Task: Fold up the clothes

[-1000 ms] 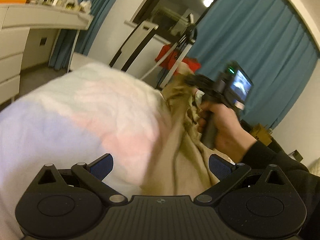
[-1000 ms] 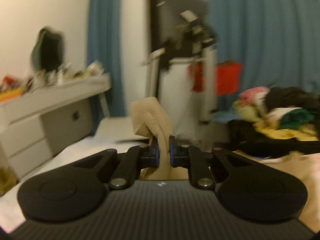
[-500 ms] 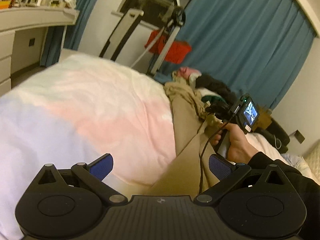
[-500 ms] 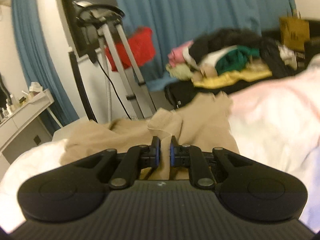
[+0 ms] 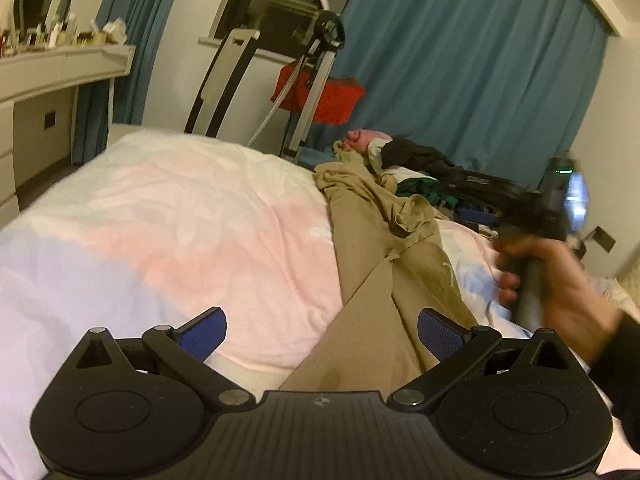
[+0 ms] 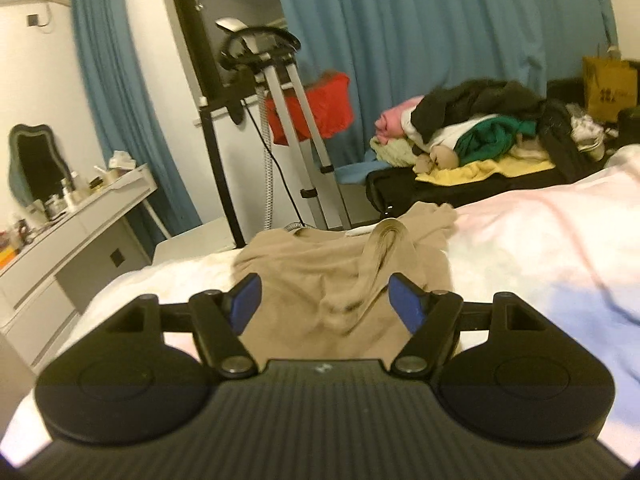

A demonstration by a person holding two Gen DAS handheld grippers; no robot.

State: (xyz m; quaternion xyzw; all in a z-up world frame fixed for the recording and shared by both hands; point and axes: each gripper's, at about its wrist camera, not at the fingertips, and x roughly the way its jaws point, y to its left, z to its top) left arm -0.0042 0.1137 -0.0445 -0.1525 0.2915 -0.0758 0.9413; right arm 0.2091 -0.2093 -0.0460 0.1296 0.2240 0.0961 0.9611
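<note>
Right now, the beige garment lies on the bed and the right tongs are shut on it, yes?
Not quite. The beige garment does lie on the bed, but the right tongs are open, with cloth between the spread pads and not clamped. The right wrist view shows this.

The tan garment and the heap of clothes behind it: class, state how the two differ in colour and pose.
The tan garment is one colour; the heap of clothes mixes black, green, pink and yellow. The tan garment lies spread out on the bedcover; the heap of clothes is bundled up beyond the bed. Both are unfolded.
</note>
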